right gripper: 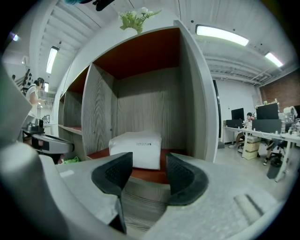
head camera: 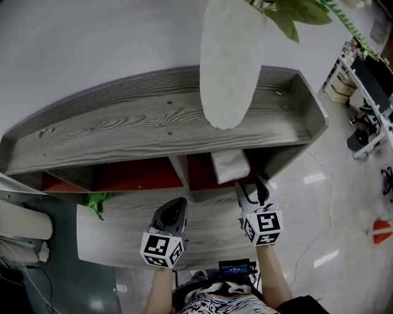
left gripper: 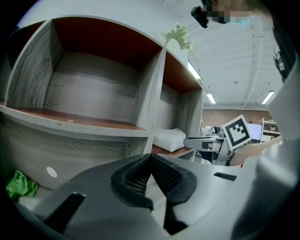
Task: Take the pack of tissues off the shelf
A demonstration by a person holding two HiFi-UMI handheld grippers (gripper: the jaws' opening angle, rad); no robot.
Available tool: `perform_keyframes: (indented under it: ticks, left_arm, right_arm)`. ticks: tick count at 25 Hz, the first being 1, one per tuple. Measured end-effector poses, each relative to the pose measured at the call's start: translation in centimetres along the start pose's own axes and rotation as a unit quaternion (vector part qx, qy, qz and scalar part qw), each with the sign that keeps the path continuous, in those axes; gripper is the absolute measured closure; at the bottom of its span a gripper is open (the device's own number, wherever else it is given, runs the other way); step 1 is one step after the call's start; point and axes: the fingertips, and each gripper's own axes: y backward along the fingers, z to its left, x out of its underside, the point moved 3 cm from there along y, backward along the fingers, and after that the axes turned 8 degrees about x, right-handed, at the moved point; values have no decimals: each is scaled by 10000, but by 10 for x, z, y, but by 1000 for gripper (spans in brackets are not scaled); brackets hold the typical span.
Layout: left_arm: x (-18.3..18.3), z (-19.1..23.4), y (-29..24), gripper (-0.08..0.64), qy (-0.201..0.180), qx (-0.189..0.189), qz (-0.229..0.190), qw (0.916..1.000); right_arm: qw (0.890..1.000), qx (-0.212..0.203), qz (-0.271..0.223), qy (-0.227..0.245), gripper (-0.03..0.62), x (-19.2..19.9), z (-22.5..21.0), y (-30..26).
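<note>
Tissue pk (right gripper: 136, 148) on shelf (right gripper: 197, 93), jaws apart

**Grey shelf unit in a bright open office**

I look down on a grey wood-grain shelf (head camera: 141, 116) with a raised rim around its top. The compartments under it have red-brown floors and ceilings. A white vase (head camera: 230, 67) with green leaves (head camera: 295, 15) stands on the top. The floor (head camera: 334, 208) is pale and glossy and reflects the lamps, and a small orange thing (head camera: 382, 232) lies on it at the right edge. Near there I also see a white rack (head camera: 362, 86). Beyond the right side of the unit the room opens. There are long light strips (right gripper: 220, 33) on a white ribbed ceiling, a brick wall (right gripper: 281, 91) far behind, and desks with dark monitors (right gripper: 268, 112).
</note>
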Motion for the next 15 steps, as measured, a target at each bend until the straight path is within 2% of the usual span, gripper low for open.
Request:
perform_keyframes:
  ticks: [7,10,15]
  left_arm:
    - [0,5,-5,554,77,-16,-24,10000]
    - [-1,7,-5,554,101,-22,-27,9999]
    - [-2,9,-2,554,96,-72,-21,9999]
  right_arm:
    - [9997,33,88,206,384,-1,2,-13]
    - [9997,47,130,192,357,-1,4,-17]
    - [9978,-138,497,408,353,4,10,-20]
